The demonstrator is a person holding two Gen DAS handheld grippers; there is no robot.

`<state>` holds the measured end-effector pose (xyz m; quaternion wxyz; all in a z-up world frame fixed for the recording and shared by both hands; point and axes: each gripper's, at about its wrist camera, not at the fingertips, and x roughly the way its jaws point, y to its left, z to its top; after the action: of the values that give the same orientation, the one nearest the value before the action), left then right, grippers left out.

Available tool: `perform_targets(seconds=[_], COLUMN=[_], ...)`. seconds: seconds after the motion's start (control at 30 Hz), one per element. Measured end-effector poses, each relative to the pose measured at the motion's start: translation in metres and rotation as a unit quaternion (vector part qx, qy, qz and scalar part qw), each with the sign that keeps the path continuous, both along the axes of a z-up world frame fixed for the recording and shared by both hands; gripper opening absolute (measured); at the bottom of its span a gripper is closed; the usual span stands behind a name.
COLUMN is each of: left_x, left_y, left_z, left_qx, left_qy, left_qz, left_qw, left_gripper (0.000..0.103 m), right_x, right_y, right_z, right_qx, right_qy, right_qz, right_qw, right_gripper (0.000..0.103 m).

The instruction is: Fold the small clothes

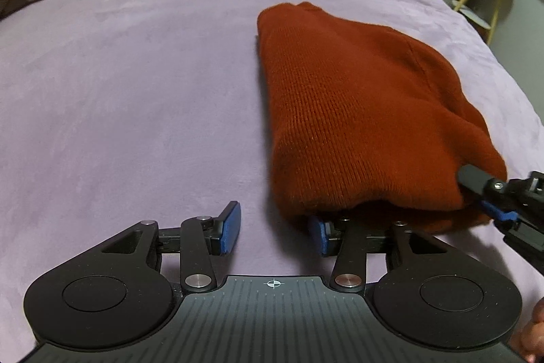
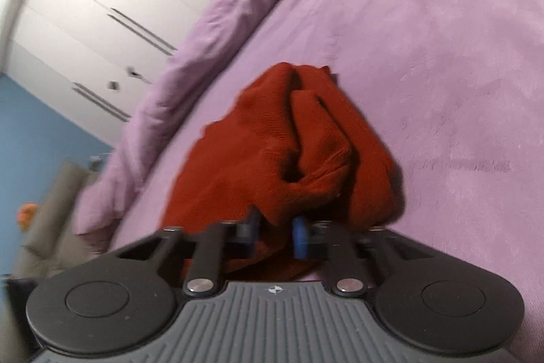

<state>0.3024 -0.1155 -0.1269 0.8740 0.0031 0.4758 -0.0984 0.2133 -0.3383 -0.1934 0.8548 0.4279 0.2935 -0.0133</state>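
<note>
- Closest to the left wrist lens, the left gripper (image 1: 274, 228) stood with its jaws partly apart over the purple bed cover (image 1: 136, 91); one blue pad lay bare on the cover, while the other was tucked under the near edge of the rust-red knit garment (image 1: 357, 111), and nothing was pinched between them.
- Right gripper (image 2: 276, 235) had its jaws drawn narrow on a fold of that garment's near edge; the view was blurred, so the grip looked firm but I would not swear to it.
- That garment lay on the bed cover as a long, thick bundle, already doubled over, with loose layers bunched toward the right gripper.
- Judged from this, the fold was well underway but not finished: the bunched end needed flattening and squaring.
</note>
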Motion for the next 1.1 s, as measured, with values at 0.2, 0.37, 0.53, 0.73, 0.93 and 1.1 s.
perform_targets(seconds=[0.2,0.37,0.53,0.73,0.93,1.1], left_x=[-0.009,-0.009,0.002,0.003,0.004,0.001], left_y=[0.005,0.000,-0.011,0.006,0.015,0.023], left_z=[0.010,0.003,0.006,0.001,-0.001,0.001], left_qx=[-0.011,-0.040,-0.029,-0.052,-0.056,-0.049], left_qy=[-0.001,0.029,-0.004,-0.008,0.005,0.007], left_qz=[-0.025,-0.016,0.026,0.042,0.030,0.023], left_qw=[0.9996,0.9986,0.9992,0.9977,0.9980,0.9985], left_gripper=[0.046,0.050,0.052,0.057,0.059,0.059], right_x=[-0.021,-0.018,-0.019,-0.017,-0.005,-0.005], right_y=[-0.032,-0.029,-0.024,-0.029,-0.020,-0.013], right_z=[-0.005,0.002,0.007,0.007,-0.020,-0.011], right_qx=[0.193,0.137,0.124,0.054,-0.010,-0.066], right_qy=[-0.115,-0.076,-0.095,-0.058,0.019,0.017], right_qz=[-0.005,0.006,0.018,0.004,0.050,0.068], right_qw=[0.974,0.988,0.988,0.997,0.999,0.995], right_gripper=[0.008,0.008,0.008,0.007,0.007,0.007])
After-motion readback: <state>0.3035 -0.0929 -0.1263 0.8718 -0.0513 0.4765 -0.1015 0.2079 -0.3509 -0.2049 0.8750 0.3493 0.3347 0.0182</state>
